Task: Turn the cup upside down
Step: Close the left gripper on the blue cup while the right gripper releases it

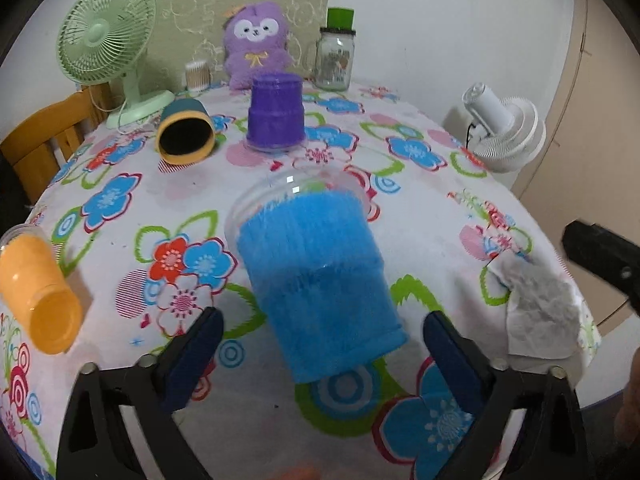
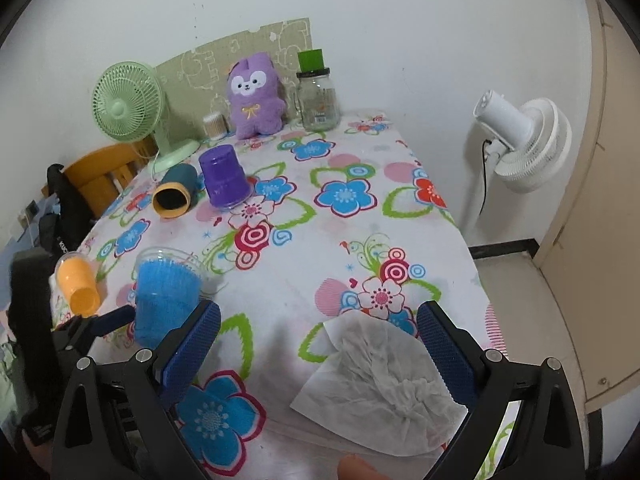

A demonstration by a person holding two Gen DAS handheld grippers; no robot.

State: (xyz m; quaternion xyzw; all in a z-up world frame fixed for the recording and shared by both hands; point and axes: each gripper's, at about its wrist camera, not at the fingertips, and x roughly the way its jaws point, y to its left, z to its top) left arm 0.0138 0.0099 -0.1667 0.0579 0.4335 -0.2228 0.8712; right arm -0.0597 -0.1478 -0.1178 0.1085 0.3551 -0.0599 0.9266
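Observation:
A blue cup [image 1: 320, 280] with a clear rim lies tilted on the flowered tablecloth, its base toward me and its mouth pointing away. My left gripper [image 1: 322, 354] is open, its blue pads on either side of the cup's base without touching it. The cup also shows in the right wrist view [image 2: 164, 296], with the left gripper's finger beside it. My right gripper [image 2: 318, 344] is open and empty above a crumpled white tissue [image 2: 380, 376]. A purple cup [image 1: 275, 111] stands upside down further back.
An orange cup [image 1: 36, 288] lies on its side at the left edge. A teal-and-yellow cup [image 1: 185, 132] lies on its side near a green fan [image 1: 106, 32]. A purple plush [image 1: 256, 44], glass jar [image 1: 334, 58] and white fan [image 1: 508, 128] stand behind.

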